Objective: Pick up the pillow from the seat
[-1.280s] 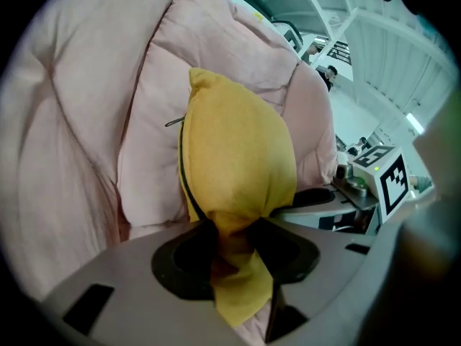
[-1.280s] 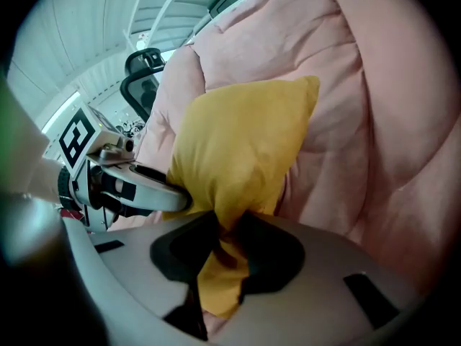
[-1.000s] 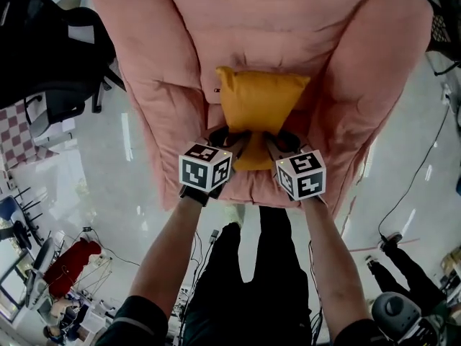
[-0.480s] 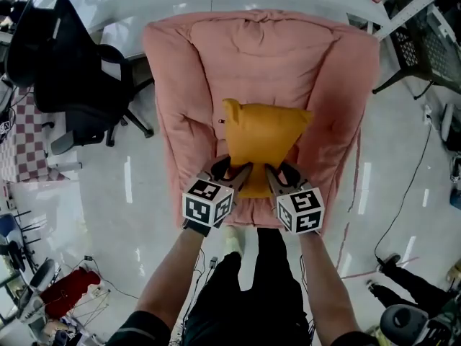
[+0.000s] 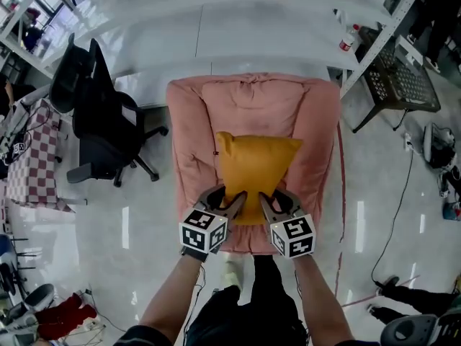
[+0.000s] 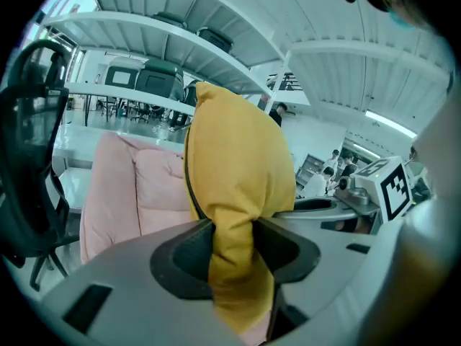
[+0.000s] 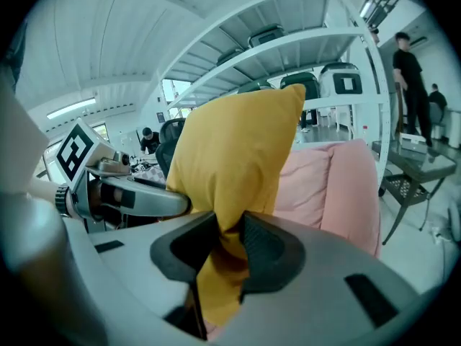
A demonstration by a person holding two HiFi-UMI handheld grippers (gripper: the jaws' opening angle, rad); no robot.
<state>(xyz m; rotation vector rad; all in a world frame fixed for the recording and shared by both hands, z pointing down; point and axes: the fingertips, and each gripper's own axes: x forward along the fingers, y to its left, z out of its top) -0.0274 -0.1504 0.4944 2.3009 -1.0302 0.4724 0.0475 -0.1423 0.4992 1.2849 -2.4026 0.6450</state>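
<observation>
Yellow pillow (image 5: 253,166) at centre of the frame, held up over the pink seat (image 5: 252,96); left gripper (image 5: 233,202) clamped on its lower left corner, right gripper (image 5: 268,203) clamped on its lower right corner; black office chair (image 5: 101,121) at left.

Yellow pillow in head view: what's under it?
The pink padded armchair: its backrest and arms show around the yellow fabric pillow. The seat directly beneath is covered by the pillow. Left tool and right tool pinch its near edge.
</observation>
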